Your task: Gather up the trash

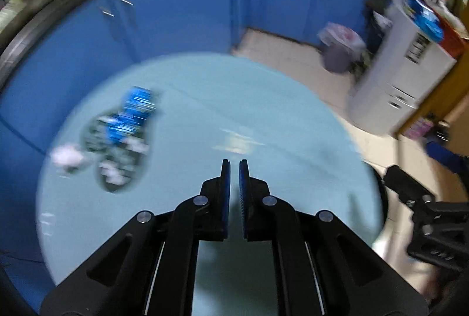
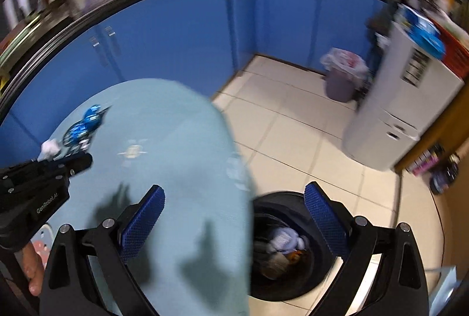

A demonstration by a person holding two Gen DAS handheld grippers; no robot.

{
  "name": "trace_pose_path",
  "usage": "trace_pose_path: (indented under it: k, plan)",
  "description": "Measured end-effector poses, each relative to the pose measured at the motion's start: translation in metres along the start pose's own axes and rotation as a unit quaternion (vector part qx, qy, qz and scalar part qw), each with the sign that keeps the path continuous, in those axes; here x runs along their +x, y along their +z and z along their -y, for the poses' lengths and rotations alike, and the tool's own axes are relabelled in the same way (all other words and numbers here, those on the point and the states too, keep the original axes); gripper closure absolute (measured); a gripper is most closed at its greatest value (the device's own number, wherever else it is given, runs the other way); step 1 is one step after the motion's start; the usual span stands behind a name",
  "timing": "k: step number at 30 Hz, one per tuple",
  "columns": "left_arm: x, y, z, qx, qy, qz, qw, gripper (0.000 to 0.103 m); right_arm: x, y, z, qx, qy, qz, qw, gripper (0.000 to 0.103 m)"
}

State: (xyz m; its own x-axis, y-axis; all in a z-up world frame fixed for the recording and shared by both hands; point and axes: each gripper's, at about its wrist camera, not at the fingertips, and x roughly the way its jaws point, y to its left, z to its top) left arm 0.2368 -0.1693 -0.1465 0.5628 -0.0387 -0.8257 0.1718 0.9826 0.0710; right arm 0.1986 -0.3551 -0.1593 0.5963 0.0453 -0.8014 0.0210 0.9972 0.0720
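While the left gripper (image 1: 234,166) hangs over the pale blue table (image 1: 293,116) with its 2 jaws nearly together and nothing between them, the right gripper (image 2: 234,199) stands spread wide above the black bin (image 2: 316,266); blue wrapper trash (image 1: 132,122) and a white tissue (image 1: 67,156) lie at the table's far left.

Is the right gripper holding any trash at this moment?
No. The right gripper stands wide open with nothing between its pads, hovering over the table edge and the black bin.

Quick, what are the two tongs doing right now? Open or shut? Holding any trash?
Left tongs: shut, nothing between them.
Right tongs: wide open, empty.
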Motion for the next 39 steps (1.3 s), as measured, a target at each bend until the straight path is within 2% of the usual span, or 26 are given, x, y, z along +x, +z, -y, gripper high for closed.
trace_pose_path:
  k: [1,3,4,5,6,7,8,9,10,11,13,15,18,25,31,39]
  plan:
    - [-0.003,-0.003,-0.01,0.007,0.029,0.017,0.9994,0.095,0.003,0.002,-0.011,-0.008,0.006,-0.001,1.0,0.009]
    - [0.002,-0.008,-0.026,0.022,0.062,0.018,0.9977,0.095,0.01,0.007,-0.037,-0.026,0.016,-0.003,1.0,0.009]
    - [0.006,-0.011,-0.038,0.02,0.045,0.007,0.9988,0.095,0.014,0.01,-0.051,-0.034,0.022,-0.005,0.999,0.009]
    - [0.009,-0.012,-0.049,0.008,0.008,-0.007,0.9999,0.095,0.017,0.012,-0.064,-0.042,0.028,-0.007,0.999,0.009]
    - [0.016,-0.016,-0.068,-0.027,-0.066,-0.026,0.9971,0.095,0.02,0.014,-0.074,-0.047,0.032,-0.009,0.998,0.009]
    - [0.024,-0.019,-0.084,-0.06,-0.123,-0.044,0.9896,0.089,0.023,0.015,-0.085,-0.054,0.034,-0.01,0.998,0.009]
    - [0.028,-0.022,-0.094,-0.068,-0.124,-0.051,0.9885,0.066,0.027,0.017,-0.099,-0.062,0.036,-0.011,0.997,0.009]
    - [0.031,-0.025,-0.103,-0.073,-0.105,-0.053,0.9904,0.041,0.03,0.018,-0.106,-0.067,0.039,-0.013,0.997,0.009]
    - [0.033,-0.028,-0.114,-0.083,-0.067,-0.054,0.9928,0.014,0.032,0.02,-0.115,-0.07,0.043,-0.013,0.997,0.009]
    - [0.033,-0.031,-0.126,-0.097,-0.064,-0.047,0.9921,0.009,0.034,0.021,-0.121,-0.07,0.045,-0.012,0.996,0.009]
    - [0.032,-0.034,-0.149,-0.12,-0.076,-0.034,0.9892,0.006,0.04,0.026,-0.138,-0.081,0.041,-0.011,0.996,0.009]
    - [0.03,-0.035,-0.17,-0.134,-0.047,-0.02,0.9896,0.004,0.046,0.029,-0.153,-0.092,0.04,-0.013,0.995,0.009]
    - [0.035,-0.033,-0.191,-0.147,-0.024,-0.016,0.9887,0.004,0.055,0.035,-0.176,-0.103,0.041,-0.011,0.994,0.009]
    - [0.053,-0.031,-0.239,-0.16,0.014,-0.016,0.9869,0.004,0.082,0.056,-0.216,-0.111,0.061,-0.012,0.992,0.009]
    - [0.074,-0.022,-0.256,-0.16,0.039,-0.02,0.9861,0.004,0.107,0.072,-0.235,-0.116,0.067,-0.021,0.991,0.009]
    - [0.095,-0.022,-0.272,-0.17,0.055,-0.034,0.9833,0.005,0.138,0.087,-0.253,-0.122,0.069,-0.03,0.99,0.009]
